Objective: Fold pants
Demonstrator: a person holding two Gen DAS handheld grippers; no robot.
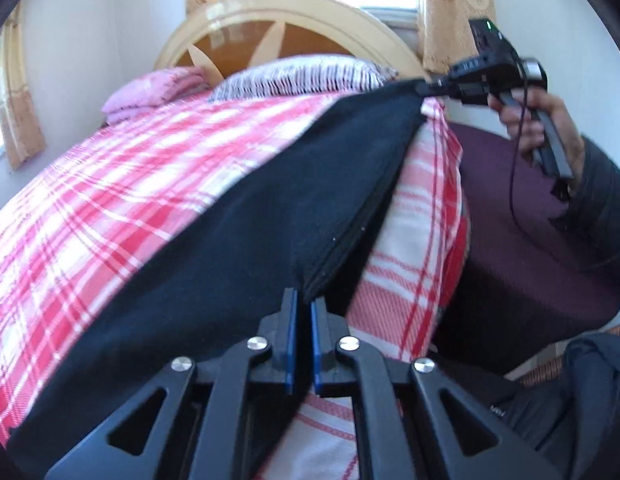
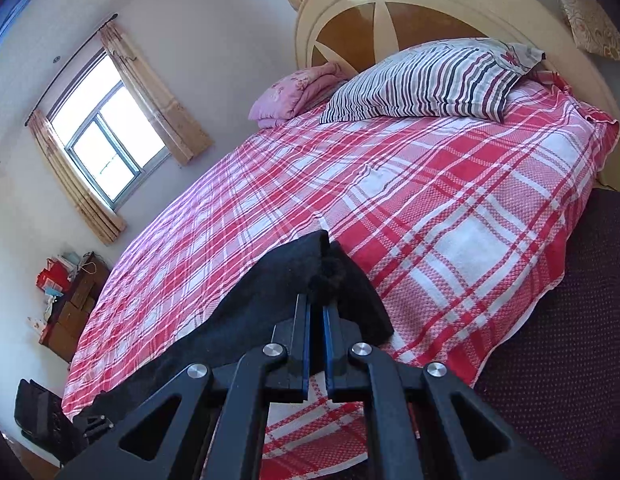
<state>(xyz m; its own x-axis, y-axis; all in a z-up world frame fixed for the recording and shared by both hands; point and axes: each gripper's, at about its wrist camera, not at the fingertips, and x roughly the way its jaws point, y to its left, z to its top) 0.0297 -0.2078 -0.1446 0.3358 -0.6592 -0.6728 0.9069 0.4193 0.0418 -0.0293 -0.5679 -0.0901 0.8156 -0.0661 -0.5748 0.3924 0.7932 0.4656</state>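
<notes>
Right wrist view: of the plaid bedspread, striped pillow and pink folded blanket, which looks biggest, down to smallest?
1. Plaid bedspread, by far.
2. Striped pillow.
3. Pink folded blanket.
The pillow and blanket lie side by side at the headboard, so nearness hardly skews that pair.

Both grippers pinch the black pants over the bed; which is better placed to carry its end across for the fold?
Probably the right gripper: it holds its corner of the pants raised; the left gripper grips lower.

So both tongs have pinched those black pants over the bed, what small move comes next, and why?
Probably carry the held edge across and lower it. Left tongs and right tongs each clamp the black pants, stretched above the plaid bedspread, ready for a fold.
</notes>
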